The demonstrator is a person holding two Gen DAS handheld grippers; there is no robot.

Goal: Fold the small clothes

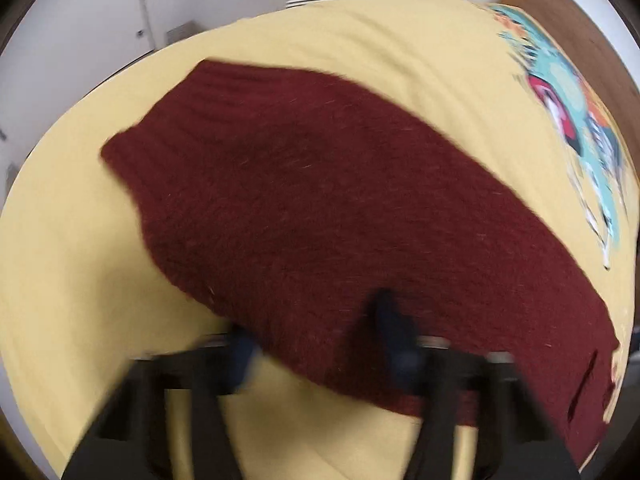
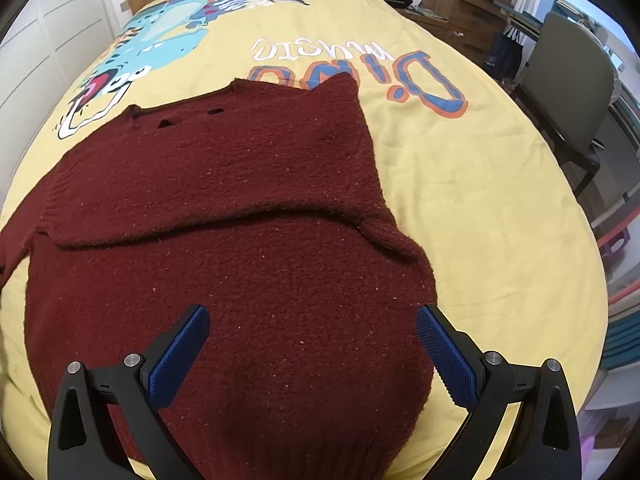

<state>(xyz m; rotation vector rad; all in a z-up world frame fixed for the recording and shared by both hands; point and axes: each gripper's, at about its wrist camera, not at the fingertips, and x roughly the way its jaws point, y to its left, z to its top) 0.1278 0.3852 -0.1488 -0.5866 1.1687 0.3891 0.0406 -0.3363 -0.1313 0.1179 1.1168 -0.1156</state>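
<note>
A maroon sweater [image 2: 224, 216] lies on the bed [image 2: 460, 184], a sleeve folded across it. The right hand-held gripper [image 2: 312, 328] gapes wide above it, empty; the blurred left hand-held gripper [image 1: 316, 336] looks open. A chair [image 2: 572, 92] stands far right.

Bed with a sweater on it

The bed [image 2: 460, 184] wears a yellow cover with a dinosaur print; a dark red sweater [image 2: 240, 216] lies spread on it, one sleeve folded across.
</note>
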